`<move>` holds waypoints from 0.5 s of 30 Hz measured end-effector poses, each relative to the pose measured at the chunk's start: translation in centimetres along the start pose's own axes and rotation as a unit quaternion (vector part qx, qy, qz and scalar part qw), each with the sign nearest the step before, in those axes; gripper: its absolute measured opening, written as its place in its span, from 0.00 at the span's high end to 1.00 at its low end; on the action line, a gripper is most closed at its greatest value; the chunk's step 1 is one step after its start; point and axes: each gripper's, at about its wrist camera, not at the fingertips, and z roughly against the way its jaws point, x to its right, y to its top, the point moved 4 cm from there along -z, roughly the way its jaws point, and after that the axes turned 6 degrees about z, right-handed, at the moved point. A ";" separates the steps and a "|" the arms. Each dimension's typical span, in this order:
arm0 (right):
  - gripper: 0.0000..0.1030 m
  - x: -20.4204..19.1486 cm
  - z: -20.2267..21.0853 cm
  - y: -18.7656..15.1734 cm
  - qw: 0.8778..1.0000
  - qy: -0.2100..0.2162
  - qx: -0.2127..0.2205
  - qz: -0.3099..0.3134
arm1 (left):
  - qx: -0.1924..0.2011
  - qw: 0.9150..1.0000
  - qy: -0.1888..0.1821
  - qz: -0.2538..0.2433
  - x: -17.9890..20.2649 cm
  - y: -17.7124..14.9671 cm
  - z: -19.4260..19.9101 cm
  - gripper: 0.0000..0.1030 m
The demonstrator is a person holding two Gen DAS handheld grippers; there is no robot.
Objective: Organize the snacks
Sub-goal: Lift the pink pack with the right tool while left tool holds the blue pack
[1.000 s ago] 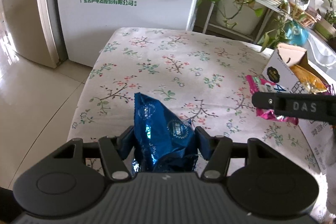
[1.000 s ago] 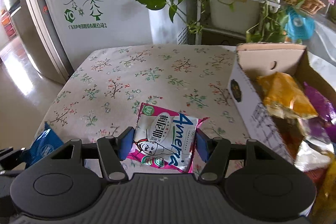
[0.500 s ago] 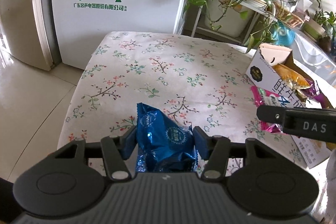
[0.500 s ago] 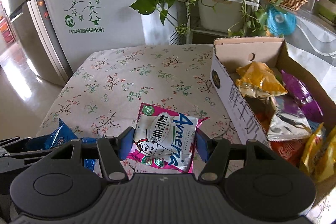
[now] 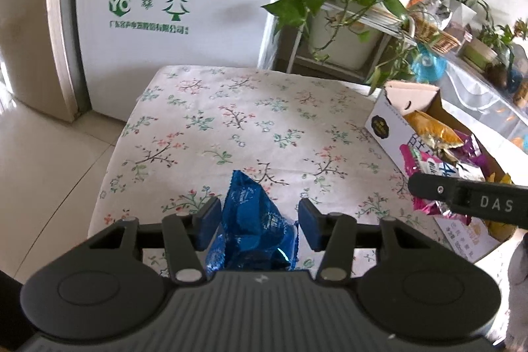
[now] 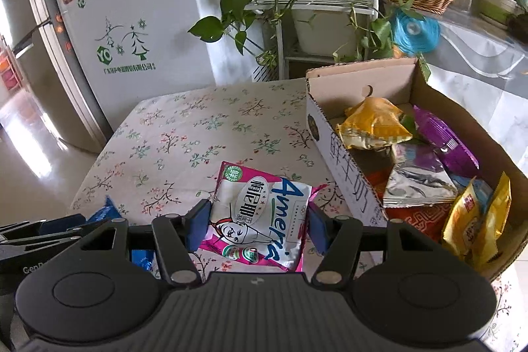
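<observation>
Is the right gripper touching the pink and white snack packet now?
Touching. In the right wrist view, both blue pads of the right gripper press the side edges of the pink and white snack packet, with no gap visible.

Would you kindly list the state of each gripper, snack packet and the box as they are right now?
left gripper: shut on the blue packet
blue packet: held, crumpled, sealed
right gripper: shut on the pink packet
pink packet: held, sealed
cardboard box: open, partly filled with snack bags
floral tablecloth: spread flat
</observation>
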 end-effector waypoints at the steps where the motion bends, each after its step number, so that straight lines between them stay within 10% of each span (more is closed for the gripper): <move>1: 0.35 0.1 0.1 -0.1 1.000 -0.001 0.000 -0.002 | -0.002 1.000 0.001 0.000 -0.1 -0.1 -0.1 0.50; 8: 0.35 0.6 0.5 0.1 1.000 0.006 0.006 -0.023 | -0.034 0.997 0.005 0.076 -2.8 -0.4 -0.5 0.24; 15: 0.35 0.6 1.6 1.2 0.999 0.029 0.025 -0.038 | -0.041 0.992 0.021 0.116 -2.0 -0.8 -0.5 0.17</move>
